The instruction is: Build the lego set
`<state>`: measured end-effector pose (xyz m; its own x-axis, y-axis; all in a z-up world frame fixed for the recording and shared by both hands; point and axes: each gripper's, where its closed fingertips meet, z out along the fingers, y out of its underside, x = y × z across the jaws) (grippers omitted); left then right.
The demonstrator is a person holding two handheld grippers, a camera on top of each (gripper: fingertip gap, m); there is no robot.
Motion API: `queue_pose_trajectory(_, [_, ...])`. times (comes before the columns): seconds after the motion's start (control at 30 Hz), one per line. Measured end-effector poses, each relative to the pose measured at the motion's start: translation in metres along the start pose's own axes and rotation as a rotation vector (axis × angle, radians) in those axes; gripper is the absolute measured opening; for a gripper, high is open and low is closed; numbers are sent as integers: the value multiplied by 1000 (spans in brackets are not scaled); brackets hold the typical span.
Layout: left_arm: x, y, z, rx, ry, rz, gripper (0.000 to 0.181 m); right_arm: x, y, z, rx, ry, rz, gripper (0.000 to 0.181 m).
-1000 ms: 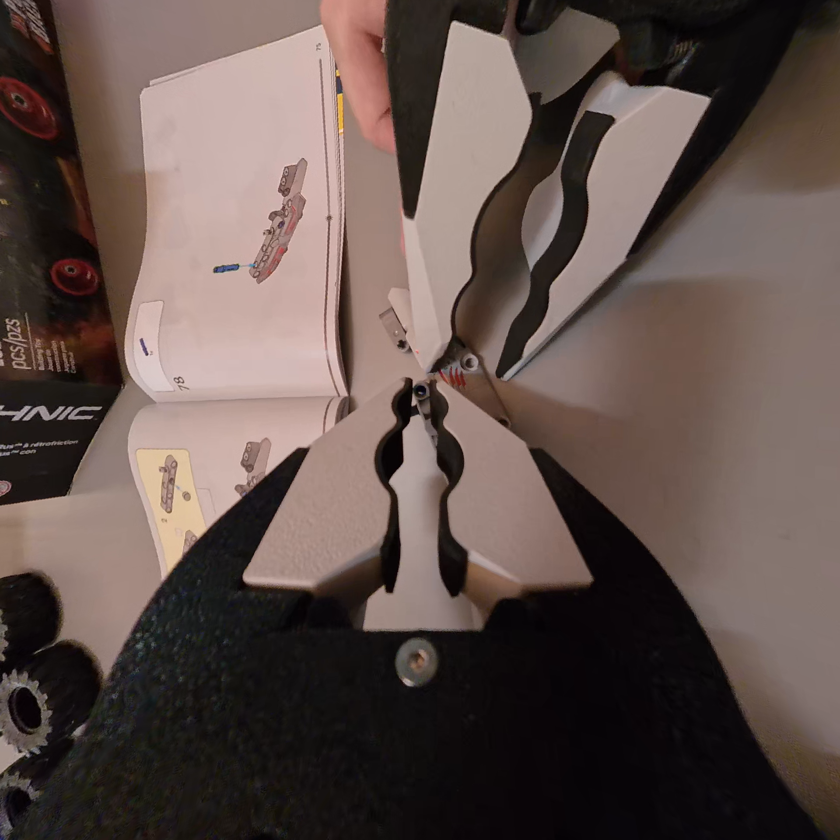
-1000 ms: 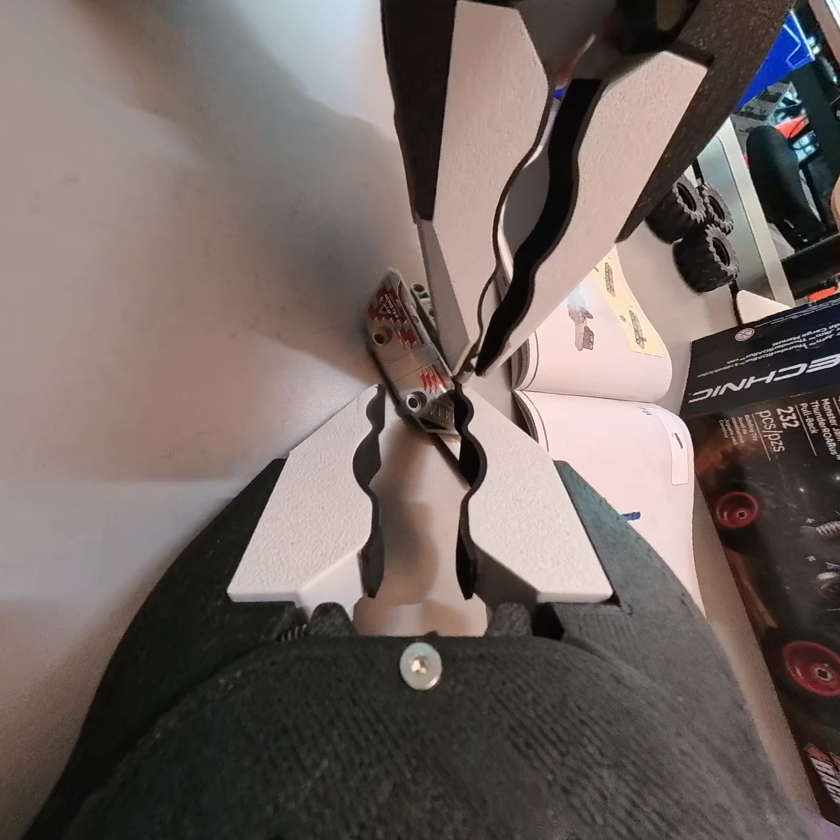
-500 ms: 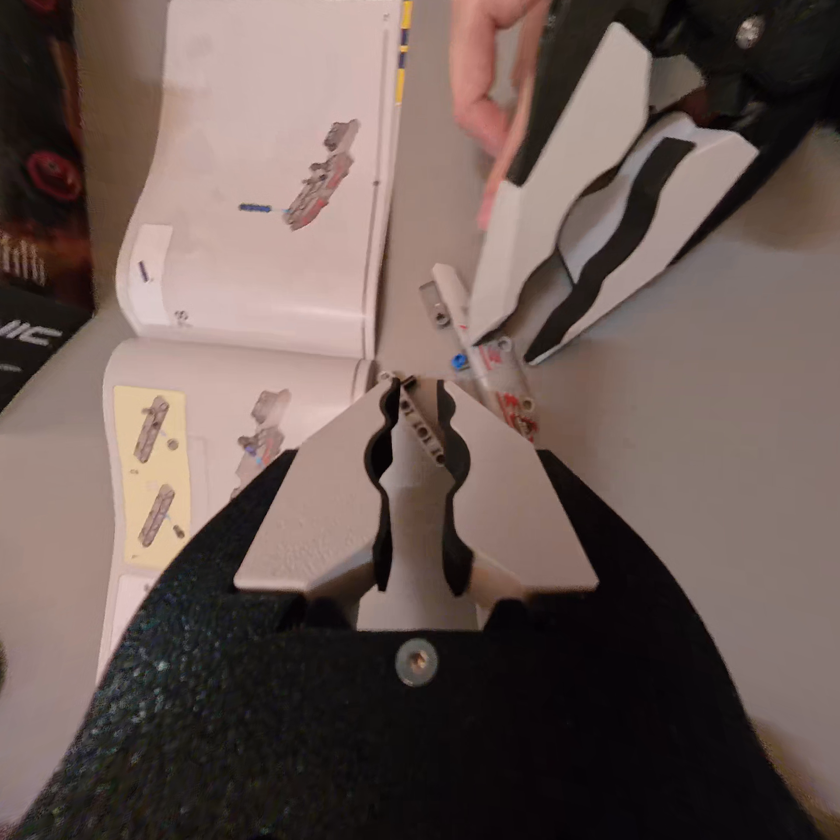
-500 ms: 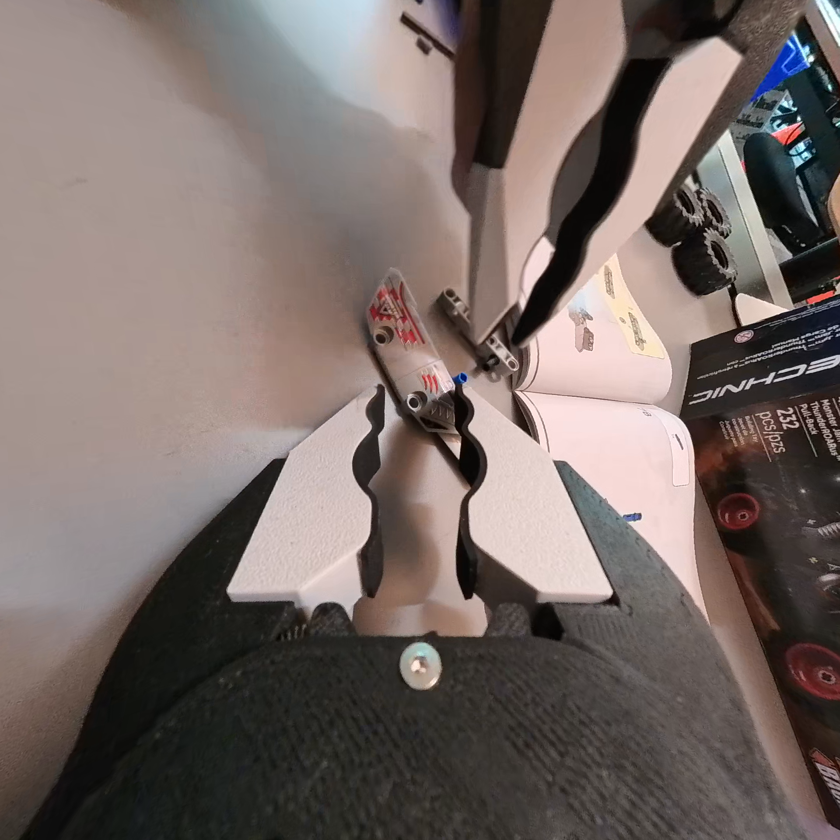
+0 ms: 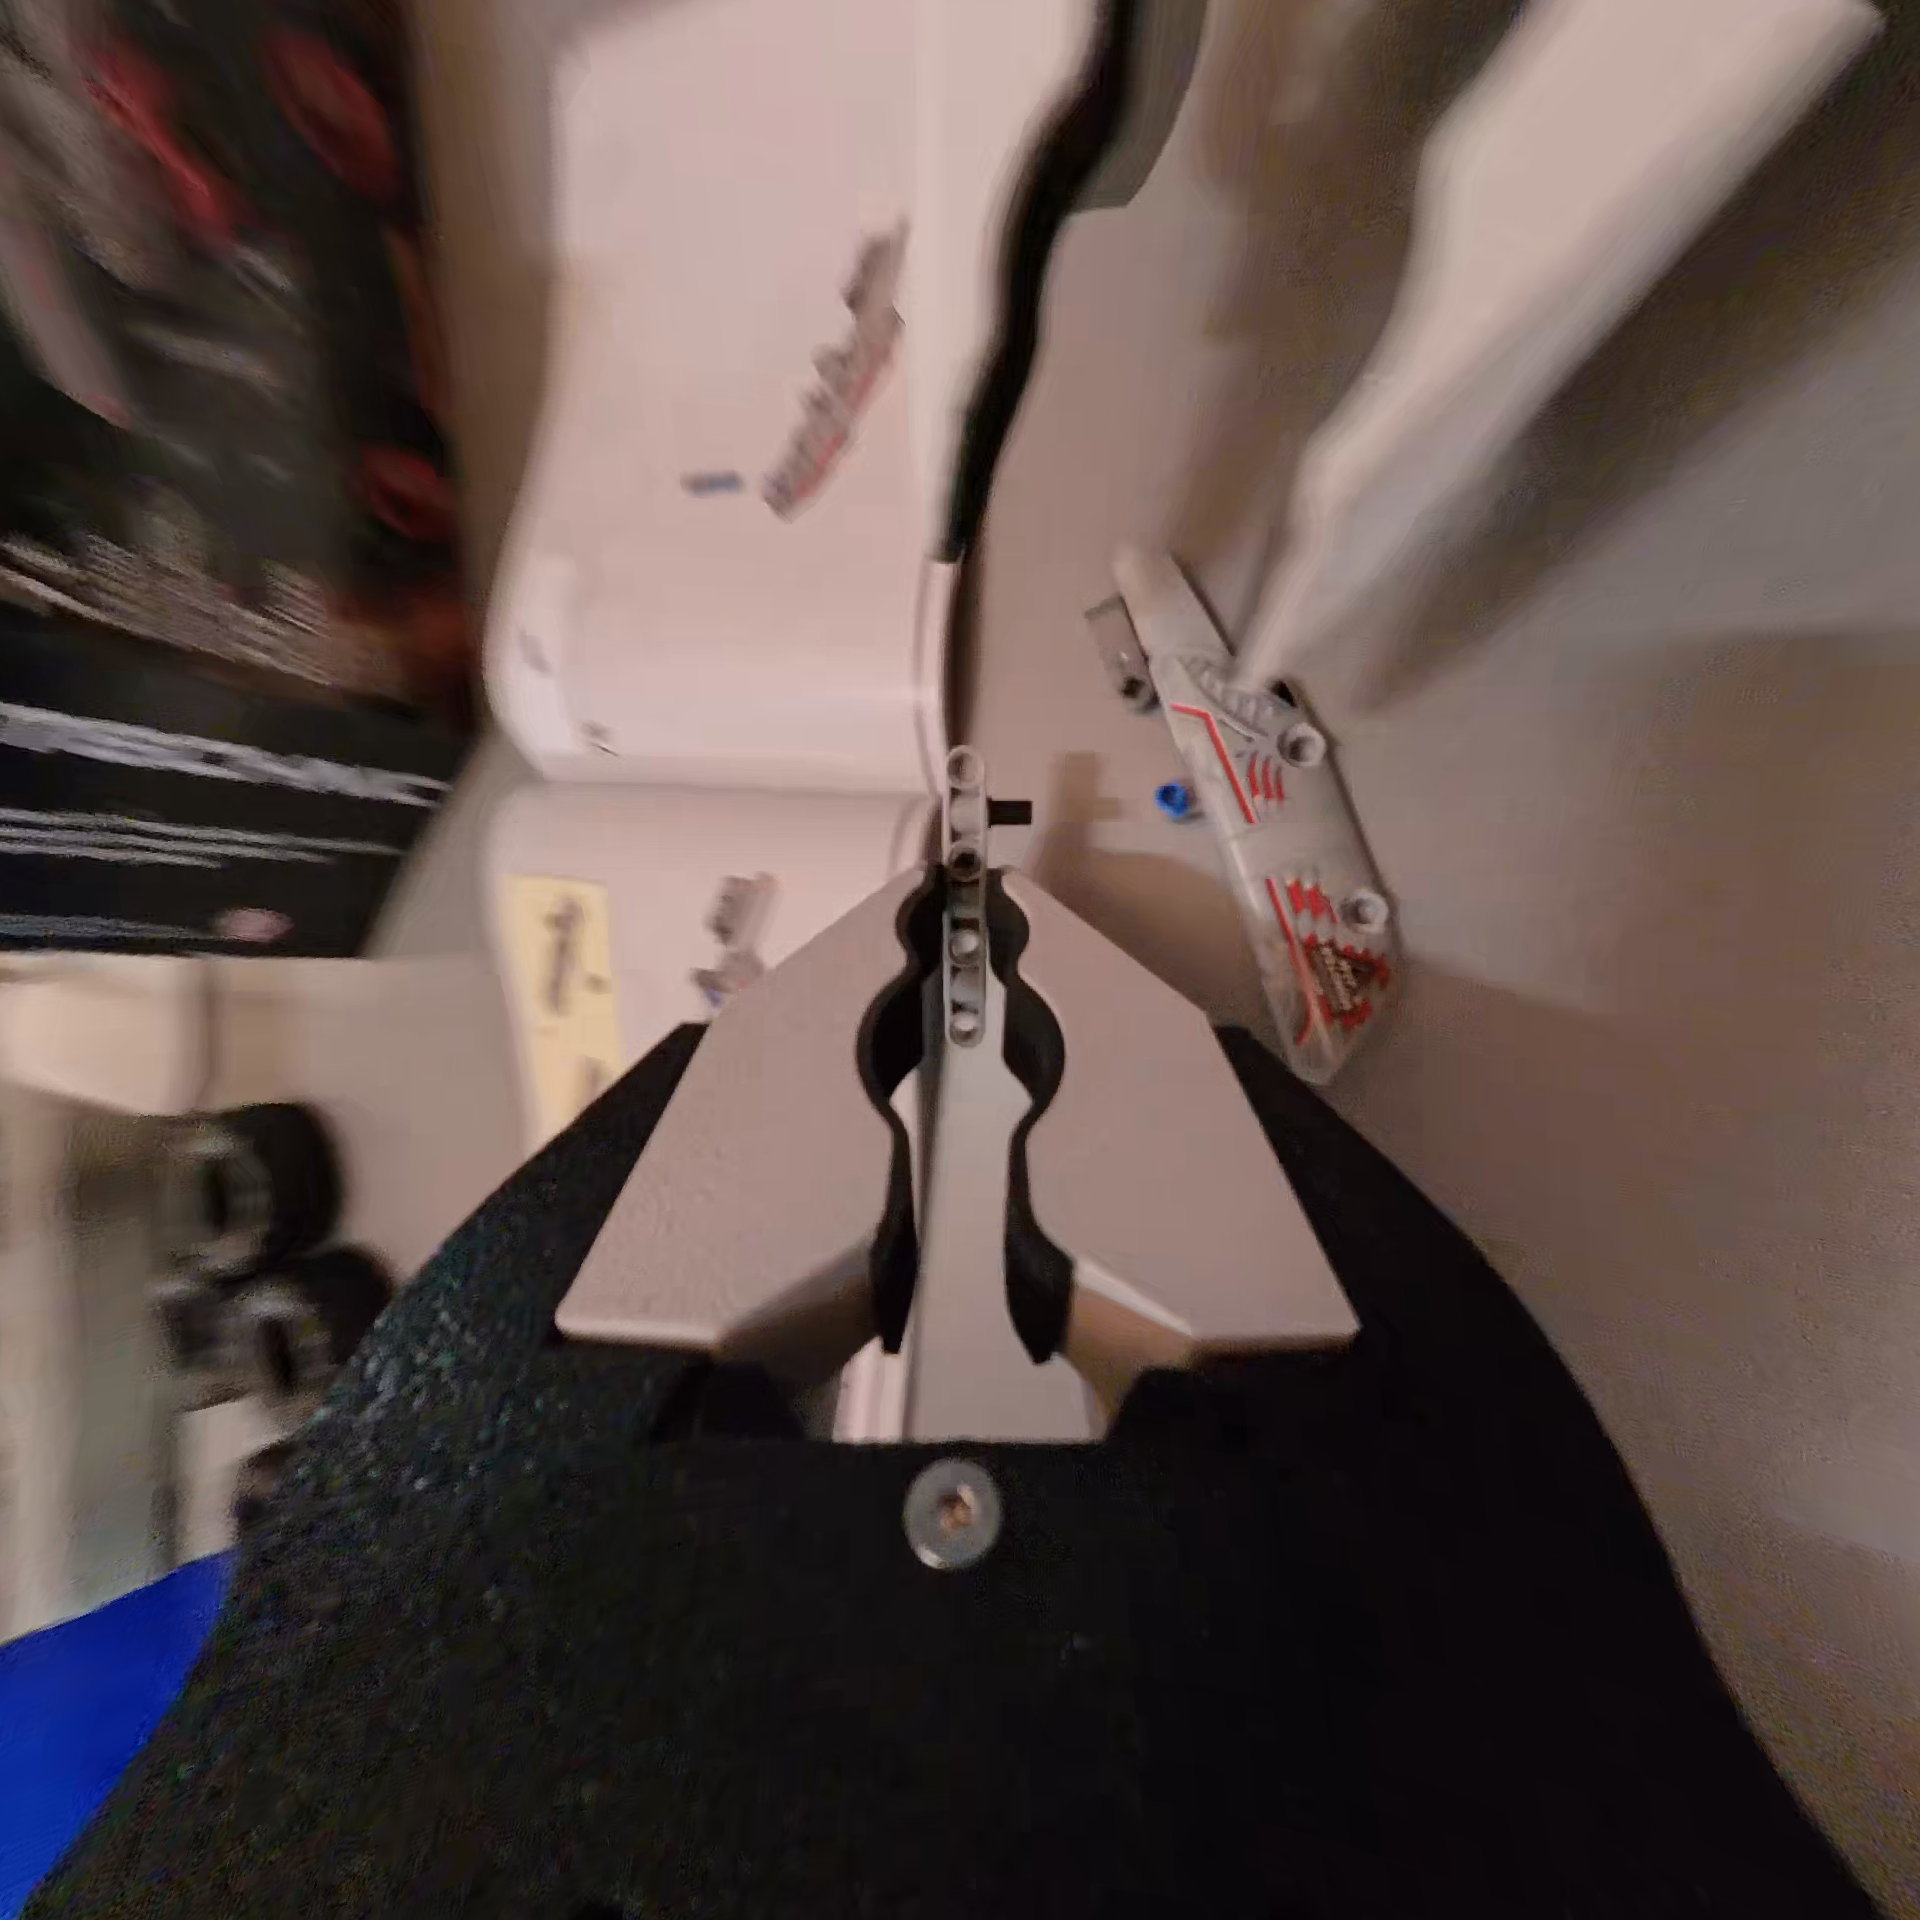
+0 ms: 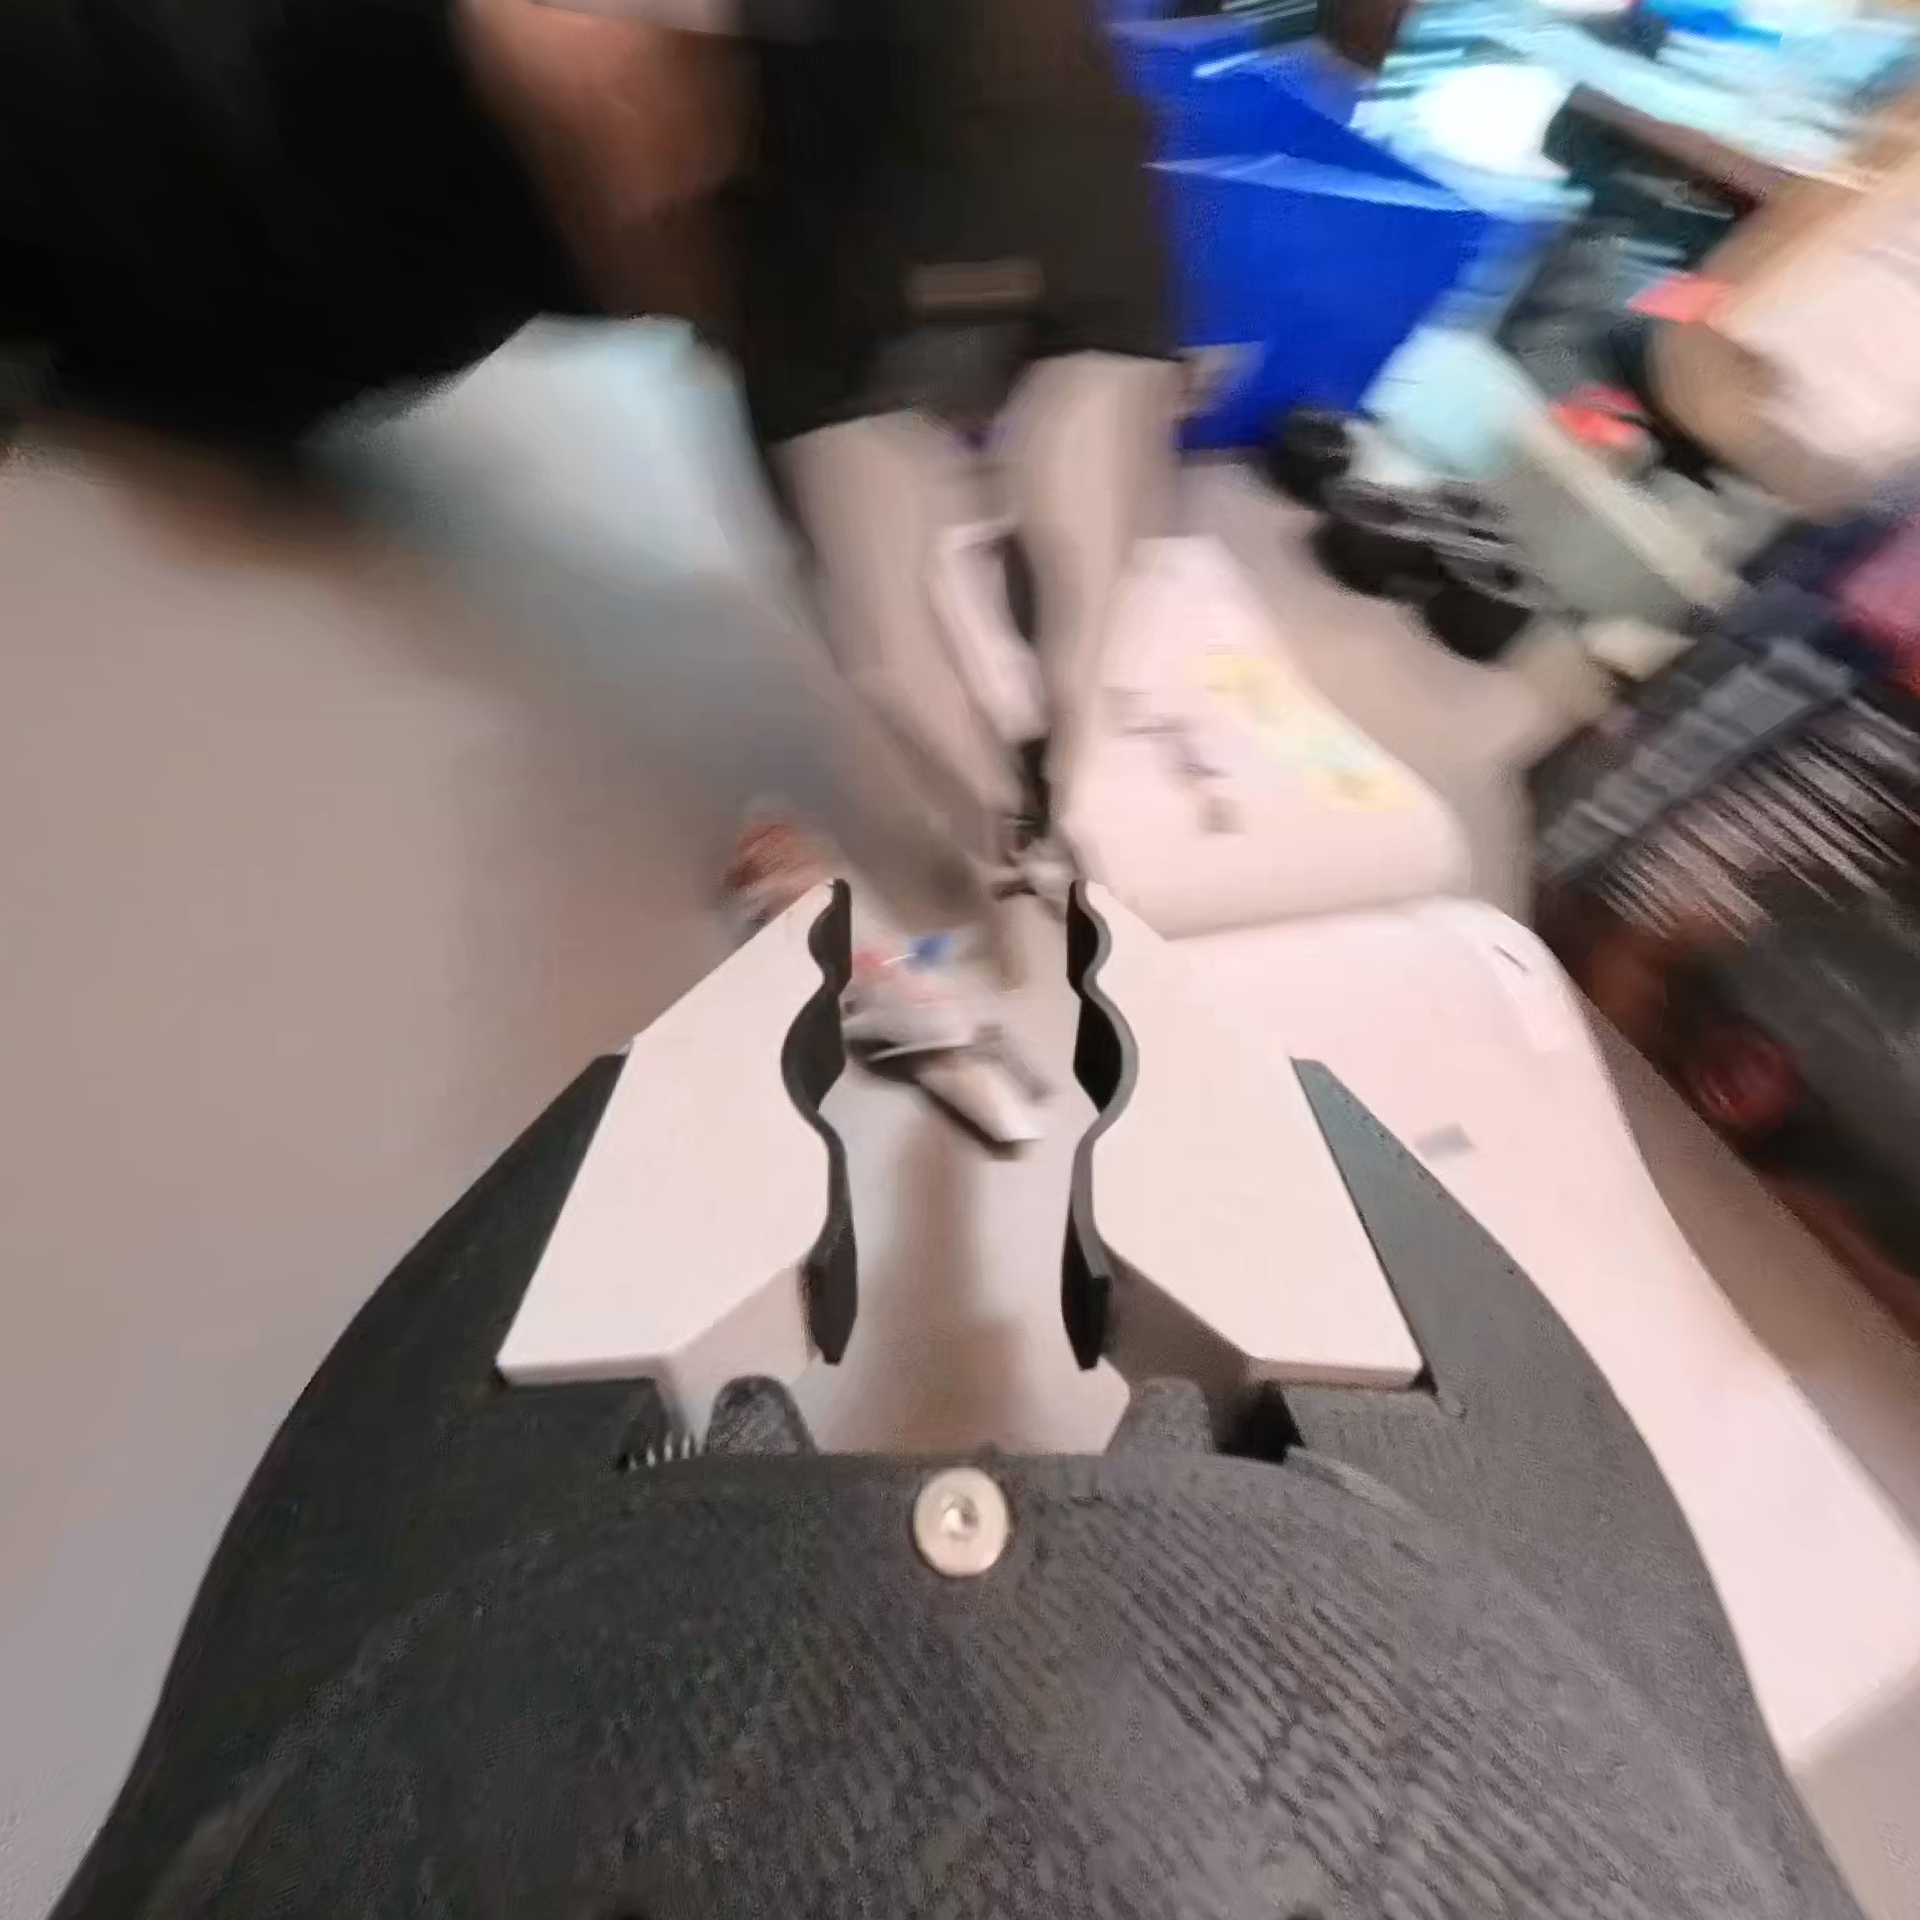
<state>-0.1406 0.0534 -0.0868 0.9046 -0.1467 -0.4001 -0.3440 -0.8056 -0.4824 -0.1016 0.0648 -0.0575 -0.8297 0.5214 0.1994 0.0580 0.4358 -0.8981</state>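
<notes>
My left gripper [image 5: 961, 883] is shut on a thin grey holed beam [image 5: 964, 821] with a black pin sticking out to its right. A grey panel with red stickers [image 5: 1278, 831] lies on the table to the right of it, with a blue pin [image 5: 1174, 800] at its side. My right gripper [image 6: 956, 904] is open and empty above that panel [image 6: 935, 1039], which is blurred in the right wrist view. The left gripper [image 6: 987, 675] shows farther off there. The right gripper's fingers [image 5: 1455, 364] are blurred streaks at the top of the left wrist view.
An open instruction booklet [image 5: 727, 416] lies left of the panel and also shows in the right wrist view [image 6: 1247, 790]. The dark set box [image 5: 208, 468] is at far left, black wheels [image 5: 249, 1247] below it. A blue bin [image 6: 1299, 260] stands beyond the table. My hands' fingertips stand some 5 centimetres from each other.
The right gripper has opened, let go of the panel and pulled back. The left gripper has drawn the beam away from the panel, which now lies on the table.
</notes>
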Motion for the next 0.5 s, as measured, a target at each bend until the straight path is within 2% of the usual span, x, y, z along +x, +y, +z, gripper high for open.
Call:
queue_pose_trajectory(0.1, [-20, -26, -29, 153, -347, 215, 5, 26, -1, -7, 40, 63, 296, 37])
queue_pose_trajectory(0.2, [-26, -39, -52, 180, -606, 452, 4, 21, -14, -7, 156, -48, 495, 31])
queue_pose_trajectory(0.27, [-25, -41, -56, 163, -701, 567, 4, 20, -35, -13, 293, -115, 591, 21])
queue_pose_trajectory(0.33, [-22, -46, -63, 174, -793, 653, 4, 18, -45, -18, 360, -169, 668, 14])
queue_pose_trajectory(0.43, [-15, -54, -69, 180, -888, 766, 4, 11, -42, -15, 339, -231, 764, 20])
queue_pose_trajectory(0.5, [-12, -58, -72, 167, -943, 835, 4, 10, -50, -17, 398, -281, 832, 19])
